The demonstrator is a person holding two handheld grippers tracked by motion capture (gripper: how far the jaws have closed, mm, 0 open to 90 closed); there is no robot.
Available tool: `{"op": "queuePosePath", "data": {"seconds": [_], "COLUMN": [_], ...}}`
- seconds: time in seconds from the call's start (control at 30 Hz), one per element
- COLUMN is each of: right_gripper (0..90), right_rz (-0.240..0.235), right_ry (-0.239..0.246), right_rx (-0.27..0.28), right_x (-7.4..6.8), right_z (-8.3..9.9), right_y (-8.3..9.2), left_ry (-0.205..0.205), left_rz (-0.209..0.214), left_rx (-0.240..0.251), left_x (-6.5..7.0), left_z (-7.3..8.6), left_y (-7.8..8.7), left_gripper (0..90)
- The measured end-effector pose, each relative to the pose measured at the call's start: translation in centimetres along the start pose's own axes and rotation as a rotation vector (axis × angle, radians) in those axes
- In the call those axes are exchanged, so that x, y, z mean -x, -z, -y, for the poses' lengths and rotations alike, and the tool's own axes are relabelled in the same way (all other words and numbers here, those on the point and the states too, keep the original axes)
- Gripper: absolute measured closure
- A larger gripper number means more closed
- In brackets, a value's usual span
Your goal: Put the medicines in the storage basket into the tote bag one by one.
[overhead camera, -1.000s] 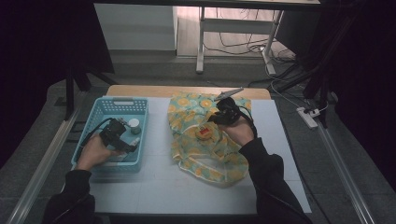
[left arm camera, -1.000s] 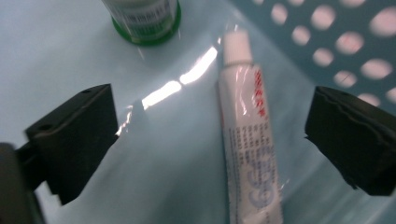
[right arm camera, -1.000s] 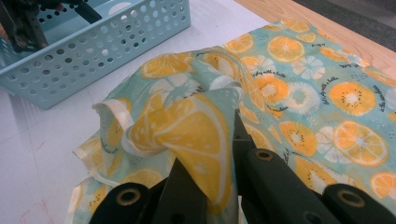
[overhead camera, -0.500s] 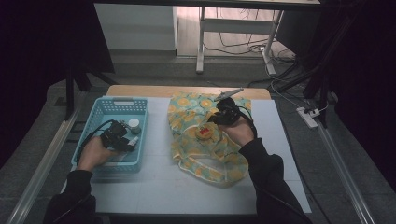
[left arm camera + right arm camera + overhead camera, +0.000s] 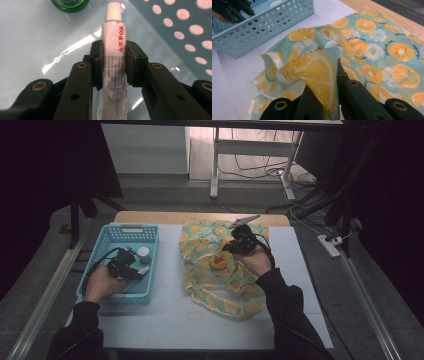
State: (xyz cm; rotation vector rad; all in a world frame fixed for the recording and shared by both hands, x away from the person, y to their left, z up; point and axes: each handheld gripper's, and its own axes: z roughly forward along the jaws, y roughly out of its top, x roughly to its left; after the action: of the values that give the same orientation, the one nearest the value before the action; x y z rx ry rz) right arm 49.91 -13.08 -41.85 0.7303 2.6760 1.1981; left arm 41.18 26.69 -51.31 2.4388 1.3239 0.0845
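Small white squeeze tube (image 5: 113,57) with a ribbed white screw cap, red characters and grey print down its side: lies on the floor of the pale blue perforated plastic basket (image 5: 120,234), below a green-rimmed round container (image 5: 70,3). The left gripper (image 5: 113,63), whose jaws have just been closing, presses its pads on the tube's middle. Thin teal fabric bag printed with orange and lemon slices (image 5: 372,50): spread on the white table (image 5: 170,320) beside the basket, one gathered fold pinched in the closed right gripper (image 5: 329,82).

Tube (image 5: 113,50): red print "999皮炎平" running along its white body; smaller lines below too small to read.
Cloth (image 5: 387,45): small dark script beside the citrus slices, not legible.
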Motion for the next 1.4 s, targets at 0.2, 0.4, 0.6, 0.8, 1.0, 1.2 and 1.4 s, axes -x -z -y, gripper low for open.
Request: {"op": "queuePosePath", "data": {"seconds": [0.2, 0.4, 0.6, 0.8, 1.0, 1.2, 1.4], "right_gripper": [88.8, 88.8, 88.8, 88.8, 88.9, 88.8, 88.9], "right_rz": [0.000, 0.002, 0.003, 0.003, 0.001, 0.001, 0.002], "right_ry": [-0.006, -0.005, -0.004, 0.001, -0.004, -0.005, -0.005], "right_rx": [0.000, 0.004, 0.007, 0.009, 0.014, 0.015, 0.016], "right_x": [0.1, 0.1, 0.1, -0.1, -0.1, 0.0, -0.1], "right_z": [0.0, 0.0, -0.1, -0.3, -0.3, -0.3, -0.3], "right_y": [0.0, 0.1, 0.1, 0.1, 0.2, 0.2, 0.3], "left_ry": [0.015, 0.049, 0.047, 0.020, 0.016, -0.012, -0.042], "left_rz": [-0.017, -0.047, -0.054, -0.051, -0.036, -0.013, 0.017], "left_rx": [0.030, 0.117, 0.187, 0.235, 0.280, 0.306, 0.339], "left_x": [-0.2, -0.6, -0.1, 0.9, 2.1, 3.7, 5.2], "left_z": [0.1, 0.4, 0.3, -0.1, -0.5, -1.2, -1.9], "left_y": [0.5, 2.3, 4.4, 6.2, 7.4, 8.3, 9.2], "left_gripper": [70.9, 71.1, 71.1, 71.1, 71.0, 71.0, 71.1]}}
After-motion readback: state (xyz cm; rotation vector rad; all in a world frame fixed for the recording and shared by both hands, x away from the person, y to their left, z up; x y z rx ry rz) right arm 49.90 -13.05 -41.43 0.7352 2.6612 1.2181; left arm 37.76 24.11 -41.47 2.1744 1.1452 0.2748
